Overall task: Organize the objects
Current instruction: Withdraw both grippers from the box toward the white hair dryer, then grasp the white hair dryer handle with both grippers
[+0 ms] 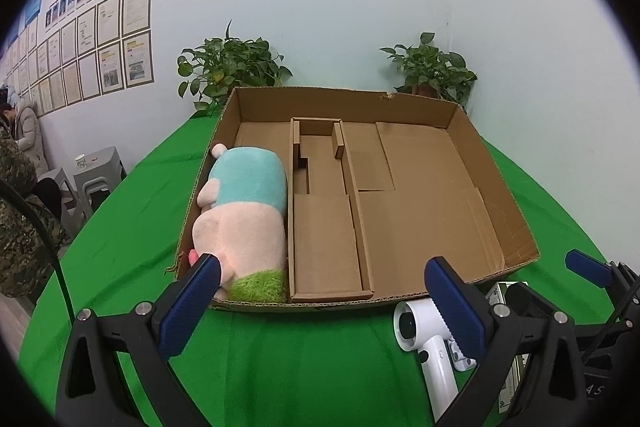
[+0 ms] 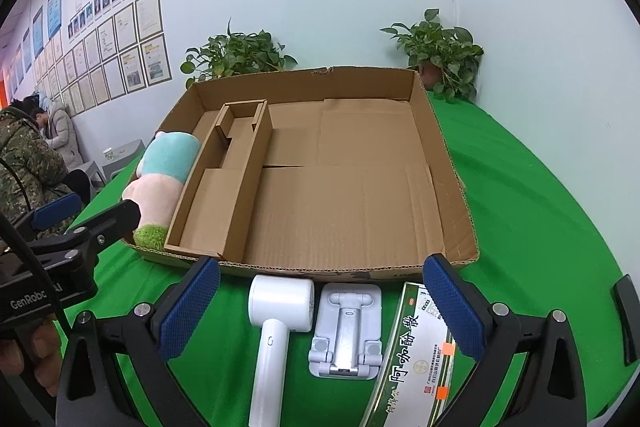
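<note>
Right gripper [image 2: 320, 311] open | near box [image 2: 352, 269] edge | large compartment bare

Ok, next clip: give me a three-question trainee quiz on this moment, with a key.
1. True or false: the plush toy lies in the box's leftmost compartment.
2. Which item lies nearest the right claw's right finger: A) the white handheld device, B) the phone stand, C) the medicine box?
3. Fill in: both the left claw and the right claw are ____ and hold nothing.

Key: 1 true; 2 C; 3 open.
</note>
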A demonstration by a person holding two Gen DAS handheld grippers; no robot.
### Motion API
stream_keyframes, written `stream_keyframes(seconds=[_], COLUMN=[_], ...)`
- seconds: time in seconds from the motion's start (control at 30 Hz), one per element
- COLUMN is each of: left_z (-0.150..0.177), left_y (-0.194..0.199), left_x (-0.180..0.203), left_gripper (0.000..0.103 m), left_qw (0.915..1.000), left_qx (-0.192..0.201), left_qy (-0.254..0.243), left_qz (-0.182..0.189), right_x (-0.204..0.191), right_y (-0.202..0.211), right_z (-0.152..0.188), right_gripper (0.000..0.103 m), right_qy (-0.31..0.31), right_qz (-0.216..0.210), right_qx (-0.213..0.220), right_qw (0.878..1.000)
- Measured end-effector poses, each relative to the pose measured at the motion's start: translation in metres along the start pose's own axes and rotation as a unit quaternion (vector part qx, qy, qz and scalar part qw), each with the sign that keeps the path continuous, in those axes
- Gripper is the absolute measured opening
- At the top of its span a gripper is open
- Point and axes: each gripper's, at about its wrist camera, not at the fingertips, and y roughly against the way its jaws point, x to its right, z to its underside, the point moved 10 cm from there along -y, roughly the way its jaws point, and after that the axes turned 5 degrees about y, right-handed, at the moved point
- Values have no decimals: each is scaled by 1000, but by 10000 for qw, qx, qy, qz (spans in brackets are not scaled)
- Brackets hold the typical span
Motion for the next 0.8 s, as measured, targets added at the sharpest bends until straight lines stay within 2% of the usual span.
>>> stream_keyframes(seconds=[0.17, 0.33, 0.43, 0.5, 0.6, 0.7, 0.8], left_z=[8, 21, 31, 39, 52, 67, 81], left_y=[-6, -14, -20, -25, -32, -39, -45], left_x=[-3, -7, -7, -6, 1, 10, 22], left_gripper=[102, 102, 102, 102, 101, 101, 101], left_qw=[9999, 9993, 9981, 9958, 9893, 9812, 9671], left_qx=[-142, -364, -557, -772, -1130, -1476, -1806], left_qy=[35, 99, 153, 255, 389, 452, 716], left_qz=[14, 60, 195, 427, 837, 1159, 1644], right_x=[-3, -17, -32, -41, -55, -65, -66], right_y=[-1, -7, -11, -14, -22, -30, -38], right_z=[7, 22, 39, 54, 79, 101, 115], right_gripper=[102, 99, 96, 93, 84, 77, 64], right_qy=[31, 60, 158, 225, 303, 393, 424], right_qz=[-150, -524, -825, -980, -1211, -1261, -1181], right_qx=[53, -31, -201, -379, -718, -993, -1200], right_qw=[9999, 9986, 9963, 9942, 9896, 9863, 9848])
